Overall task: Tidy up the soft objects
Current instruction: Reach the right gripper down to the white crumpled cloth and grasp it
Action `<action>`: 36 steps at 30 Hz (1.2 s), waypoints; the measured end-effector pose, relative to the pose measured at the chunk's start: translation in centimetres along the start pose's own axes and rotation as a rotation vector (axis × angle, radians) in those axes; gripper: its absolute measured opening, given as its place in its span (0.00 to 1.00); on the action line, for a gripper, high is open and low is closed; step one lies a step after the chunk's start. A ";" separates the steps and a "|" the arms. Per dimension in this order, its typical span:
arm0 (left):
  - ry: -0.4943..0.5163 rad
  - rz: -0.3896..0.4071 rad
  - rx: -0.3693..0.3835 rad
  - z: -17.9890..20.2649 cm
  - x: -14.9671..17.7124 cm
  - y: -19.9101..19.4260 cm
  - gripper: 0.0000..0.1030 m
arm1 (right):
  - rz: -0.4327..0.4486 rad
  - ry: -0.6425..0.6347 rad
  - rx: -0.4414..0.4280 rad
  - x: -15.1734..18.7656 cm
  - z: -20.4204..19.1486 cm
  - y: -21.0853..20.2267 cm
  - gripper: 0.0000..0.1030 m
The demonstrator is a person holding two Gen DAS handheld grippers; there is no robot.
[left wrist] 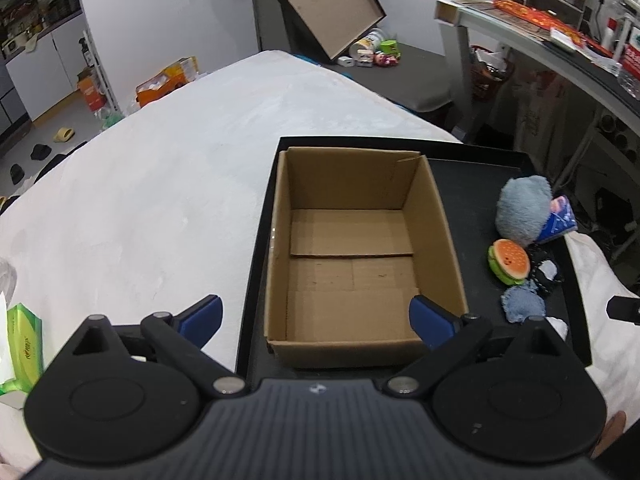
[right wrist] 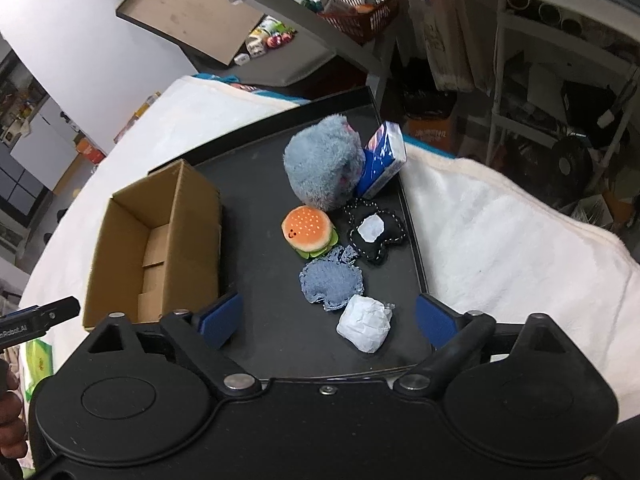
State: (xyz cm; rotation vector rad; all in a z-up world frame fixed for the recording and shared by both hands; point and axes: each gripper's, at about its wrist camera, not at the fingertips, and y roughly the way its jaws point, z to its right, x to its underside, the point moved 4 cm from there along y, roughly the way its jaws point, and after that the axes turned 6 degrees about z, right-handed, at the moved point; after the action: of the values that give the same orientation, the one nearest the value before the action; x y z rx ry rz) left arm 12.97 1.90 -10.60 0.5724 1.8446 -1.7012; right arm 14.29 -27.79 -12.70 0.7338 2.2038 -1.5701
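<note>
An empty open cardboard box (left wrist: 352, 248) stands on a black tray (left wrist: 480, 184); it also shows in the right wrist view (right wrist: 160, 240). Beside it on the tray (right wrist: 260, 288) lie a grey fluffy plush (right wrist: 324, 162), a blue tissue pack (right wrist: 382, 156), a burger plush (right wrist: 308, 232), a black-and-white soft piece (right wrist: 374, 232), a denim pouch (right wrist: 332, 280) and a white crumpled wad (right wrist: 364, 322). My left gripper (left wrist: 316, 316) is open and empty over the box's near edge. My right gripper (right wrist: 328, 316) is open and empty, just short of the wad.
The tray lies on a white fluffy cover (left wrist: 160, 184) that spreads around it (right wrist: 500, 232). A green tissue pack (left wrist: 24, 340) sits at the left. A desk (left wrist: 560, 40) and shelving (right wrist: 560, 100) stand to the right; clutter lies on the floor beyond.
</note>
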 end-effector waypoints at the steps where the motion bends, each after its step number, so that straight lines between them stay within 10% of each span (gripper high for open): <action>1: -0.002 0.000 -0.001 -0.1 0.0 0.2 0.97 | -0.007 0.000 0.005 0.1 0.0 0.5 0.89; 22: -0.060 -0.083 0.002 -2.4 1.8 6.1 0.63 | -0.117 -0.010 0.112 1.3 0.4 6.4 0.80; 36: -0.077 -0.157 -0.021 -3.2 2.5 7.5 0.13 | -0.197 -0.029 0.160 2.4 0.6 9.1 0.79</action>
State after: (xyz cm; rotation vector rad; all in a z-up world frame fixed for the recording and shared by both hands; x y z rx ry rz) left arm 15.63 5.73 -17.78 0.3558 1.8930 -1.7760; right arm 17.65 -25.51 -21.22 0.5467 2.2049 -1.8576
